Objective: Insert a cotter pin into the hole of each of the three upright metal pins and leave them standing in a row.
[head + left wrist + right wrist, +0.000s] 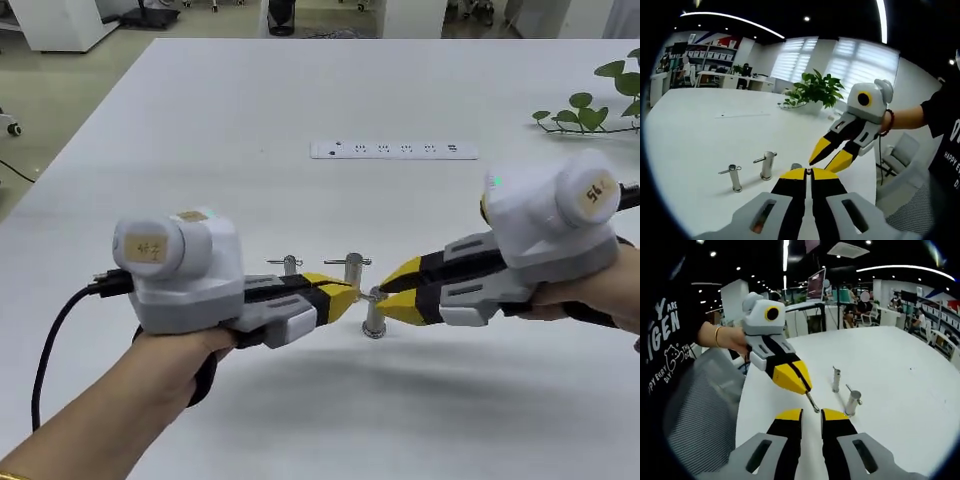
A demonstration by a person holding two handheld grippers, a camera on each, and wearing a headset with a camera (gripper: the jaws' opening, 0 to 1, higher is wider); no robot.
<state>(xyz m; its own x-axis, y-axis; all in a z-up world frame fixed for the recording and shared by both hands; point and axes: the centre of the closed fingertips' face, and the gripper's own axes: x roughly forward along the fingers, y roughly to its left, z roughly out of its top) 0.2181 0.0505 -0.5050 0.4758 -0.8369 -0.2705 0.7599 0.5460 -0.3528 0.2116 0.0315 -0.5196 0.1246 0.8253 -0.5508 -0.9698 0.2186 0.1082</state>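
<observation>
I'm pinching the jaws of my left gripper (335,297) together on a cotter pin (813,402). Its thin, bright shaft is sticking out past their tips and pointing straight at the gap of my right gripper (811,415), whose jaws are standing apart and empty. The third metal pin (373,322), short and steel-grey, is standing upright just under both sets of tips. The middle metal pin (352,263) and far metal pin (290,265) are standing beyond my left jaws, each carrying a crosswise pin.
</observation>
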